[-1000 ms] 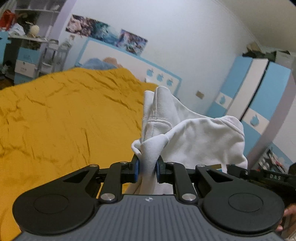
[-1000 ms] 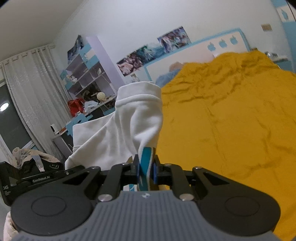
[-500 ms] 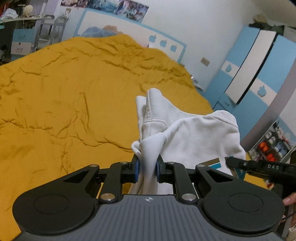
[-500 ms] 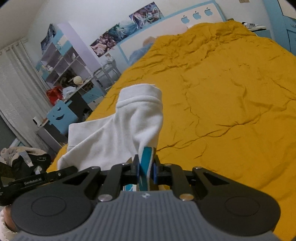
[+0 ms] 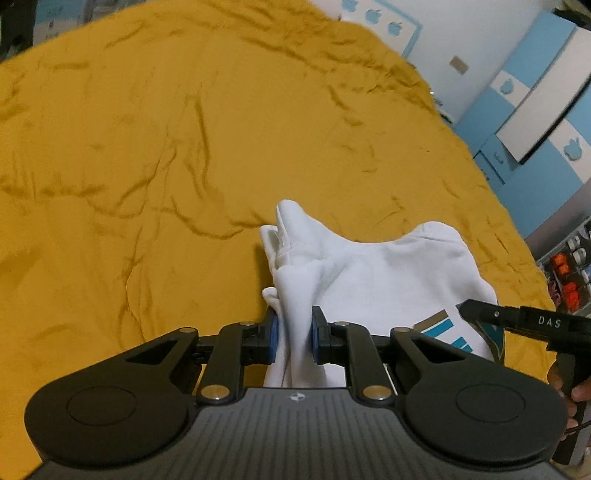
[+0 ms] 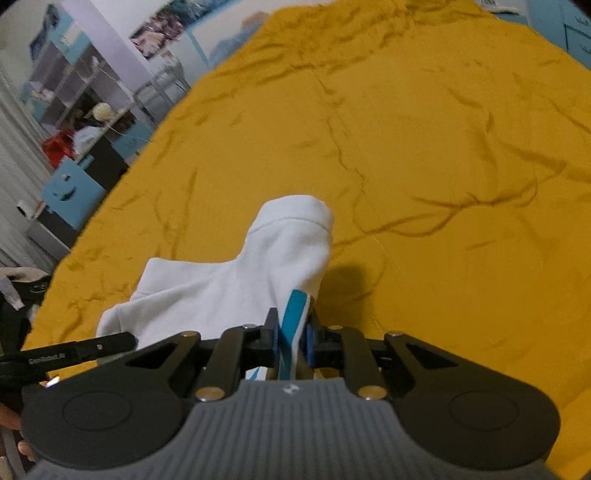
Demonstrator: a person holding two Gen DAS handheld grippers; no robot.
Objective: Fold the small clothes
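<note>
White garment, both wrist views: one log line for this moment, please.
left gripper: shut on white garment | right gripper: shut on white garment | over yellow bedspread

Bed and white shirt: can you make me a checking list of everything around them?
Surface: bed with wrinkled yellow blanket.
Job's things: white shirt with teal stripes, held up between both grippers, not yet folded.
Clutter: nothing seen on the blanket.
Grippers: left gripper shut on bunched white cloth; right gripper shut on the teal-striped edge.
Cables: a thin one by the hand at the left view's right edge.
Surroundings: blue and white wardrobe, shelves, wall posters.
</note>
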